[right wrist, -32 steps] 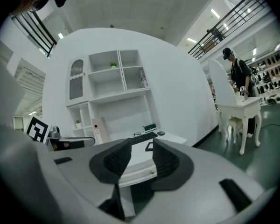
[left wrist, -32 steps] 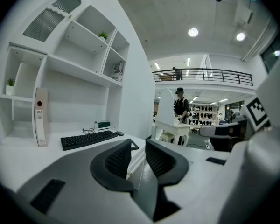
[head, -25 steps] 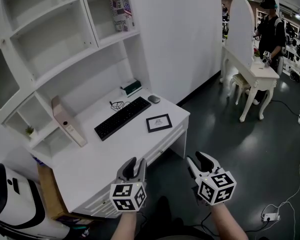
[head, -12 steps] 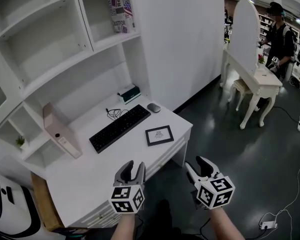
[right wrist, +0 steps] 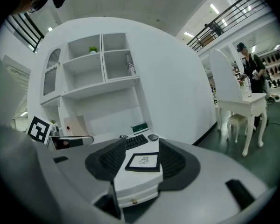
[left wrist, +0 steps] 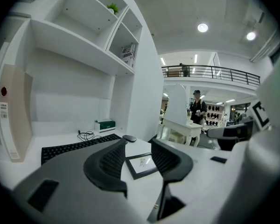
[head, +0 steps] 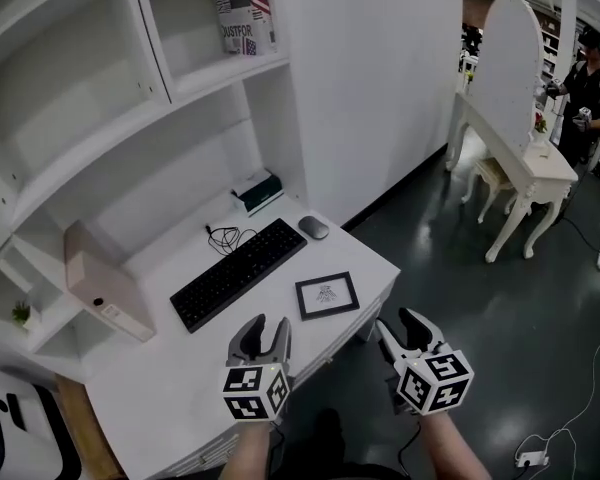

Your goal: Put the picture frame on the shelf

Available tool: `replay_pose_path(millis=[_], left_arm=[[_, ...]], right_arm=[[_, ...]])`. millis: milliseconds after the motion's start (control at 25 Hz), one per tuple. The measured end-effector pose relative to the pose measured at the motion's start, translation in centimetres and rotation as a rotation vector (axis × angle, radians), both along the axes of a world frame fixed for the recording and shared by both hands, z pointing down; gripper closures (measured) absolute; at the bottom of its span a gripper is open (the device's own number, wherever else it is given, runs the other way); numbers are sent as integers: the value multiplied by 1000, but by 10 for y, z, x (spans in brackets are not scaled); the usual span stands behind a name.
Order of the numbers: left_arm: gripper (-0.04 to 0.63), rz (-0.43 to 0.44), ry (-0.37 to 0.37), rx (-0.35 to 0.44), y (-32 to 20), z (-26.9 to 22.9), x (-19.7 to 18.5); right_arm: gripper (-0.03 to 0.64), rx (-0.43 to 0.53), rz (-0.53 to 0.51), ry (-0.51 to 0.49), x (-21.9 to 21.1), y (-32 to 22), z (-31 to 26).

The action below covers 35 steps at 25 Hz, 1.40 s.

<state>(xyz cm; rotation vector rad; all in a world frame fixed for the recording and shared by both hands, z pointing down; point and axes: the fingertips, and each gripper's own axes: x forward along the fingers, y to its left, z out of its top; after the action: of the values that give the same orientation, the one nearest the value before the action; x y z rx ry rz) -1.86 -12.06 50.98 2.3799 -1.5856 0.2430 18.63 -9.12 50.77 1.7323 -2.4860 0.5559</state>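
Both pairs of fingers stand wide apart with nothing held, having just been opening. Along the left gripper [head: 265, 330], the dark ribbed fingers [left wrist: 107, 161] show only open air between them. The picture frame [head: 327, 295] lies flat on the white surface [head: 160, 378] beyond the gap, untouched. The right gripper [head: 400, 325] looks past its own fingers [right wrist: 177, 164] at the same black frame, which is likewise well clear of the pads.

From the head view, the left gripper hovers over the front edge of the surface. The right one hangs over the dark floor [head: 480, 308] beside the corner. The picture frame sits near the front right corner, ahead of and between the two grippers.

Just behind it, a black keyboard [head: 238, 273] lies at an angle, with a grey mouse [head: 314, 227] off its far end. A coiled cable [head: 223, 236] and a green-and-white box [head: 257, 190] sit nearer the back wall. A pale binder [head: 100, 288] leans at the left, under the white shelf unit [head: 190, 83].
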Motion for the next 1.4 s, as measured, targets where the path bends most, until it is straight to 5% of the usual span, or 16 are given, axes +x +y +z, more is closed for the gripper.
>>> replay_pose_path(millis=[480, 880, 1400], left_arm=[[445, 18, 6, -49, -82, 18, -11], [445, 24, 17, -126, -105, 47, 2], [446, -26, -23, -246, -118, 93, 18]], right_arm=[[413, -39, 17, 66, -14, -78, 19], [414, -109, -16, 128, -20, -110, 55], [416, -164, -60, 91, -18, -139, 81]])
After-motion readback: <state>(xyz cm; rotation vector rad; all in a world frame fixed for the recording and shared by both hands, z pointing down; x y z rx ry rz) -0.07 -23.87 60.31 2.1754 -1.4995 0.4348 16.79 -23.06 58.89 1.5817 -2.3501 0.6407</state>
